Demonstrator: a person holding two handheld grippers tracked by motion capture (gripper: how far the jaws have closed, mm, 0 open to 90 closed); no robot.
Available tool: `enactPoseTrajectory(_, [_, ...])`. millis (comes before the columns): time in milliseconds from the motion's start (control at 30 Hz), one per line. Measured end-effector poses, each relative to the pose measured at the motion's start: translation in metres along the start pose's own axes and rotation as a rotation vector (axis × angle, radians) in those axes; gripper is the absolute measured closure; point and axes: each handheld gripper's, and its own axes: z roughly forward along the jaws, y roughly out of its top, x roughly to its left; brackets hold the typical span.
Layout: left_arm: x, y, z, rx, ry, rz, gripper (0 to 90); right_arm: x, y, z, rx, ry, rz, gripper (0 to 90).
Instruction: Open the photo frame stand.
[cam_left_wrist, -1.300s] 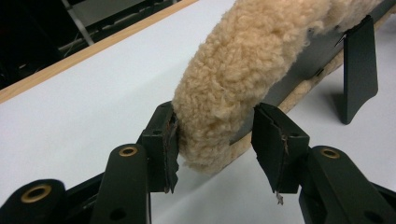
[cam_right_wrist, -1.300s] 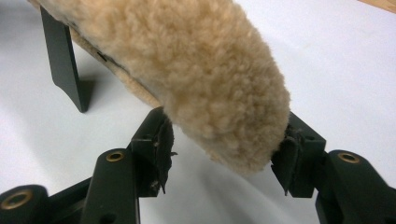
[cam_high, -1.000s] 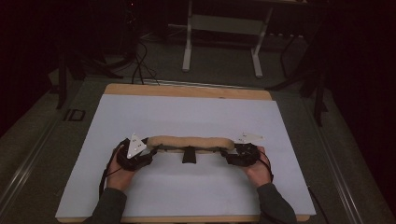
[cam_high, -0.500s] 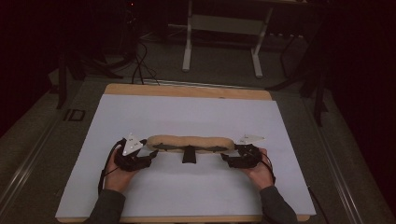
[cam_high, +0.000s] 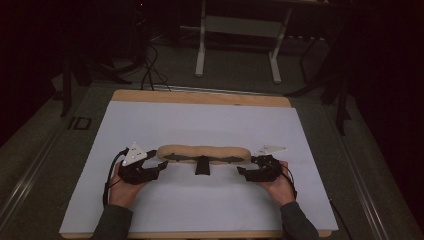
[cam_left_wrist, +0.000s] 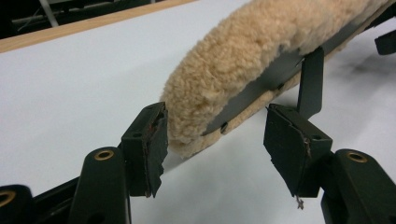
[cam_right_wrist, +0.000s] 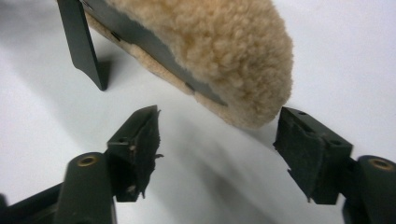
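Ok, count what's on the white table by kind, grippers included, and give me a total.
Fleece pad, tan with a black backing and a black strap: 1
Grippers, black, both open with an end of the pad lying between the jaws: 2, the left gripper and the right gripper
Total: 3

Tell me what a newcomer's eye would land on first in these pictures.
First, the long tan fleecy pad lying crosswise in the middle of the white table sheet, with a black strap hanging from its near edge. Next, the left gripper and right gripper, one at each end of the pad, jaws just opened and standing clear of the fleece.
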Motion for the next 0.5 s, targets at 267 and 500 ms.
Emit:
enactPoseTrajectory(267, [0.011,0.000,-0.011,-0.073,-0.037,-0.093,40.4,0.001,-0.002,-0.004,0.024,-0.010,0.006,28.2])
enactPoseTrajectory(500, [0.021,-0.001,-0.019,-0.117,-0.048,-0.144,43.7,0.004,-0.003,-0.004,0.031,-0.024,-0.014,37.9])
